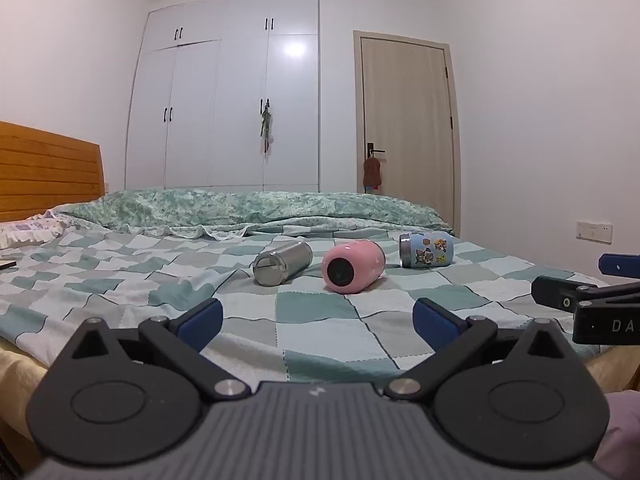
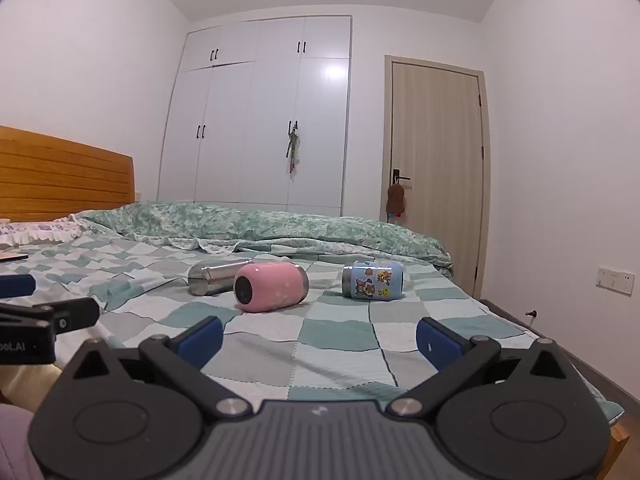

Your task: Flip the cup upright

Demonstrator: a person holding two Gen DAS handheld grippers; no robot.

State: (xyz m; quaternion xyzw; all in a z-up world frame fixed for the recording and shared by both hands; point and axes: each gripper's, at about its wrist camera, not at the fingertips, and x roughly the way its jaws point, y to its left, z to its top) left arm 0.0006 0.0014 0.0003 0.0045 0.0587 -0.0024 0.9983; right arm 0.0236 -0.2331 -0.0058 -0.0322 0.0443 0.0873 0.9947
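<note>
Three cups lie on their sides on the checkered bedspread. A steel cup is on the left, a pink cup in the middle, a light blue sticker cup on the right. They also show in the right wrist view: the steel cup, the pink cup, the blue cup. My left gripper is open and empty, well short of the cups. My right gripper is open and empty, also short of them.
A rumpled green quilt lies across the far side of the bed. A wooden headboard is at the left. A white wardrobe and a door stand behind. The bed's near edge is below the grippers.
</note>
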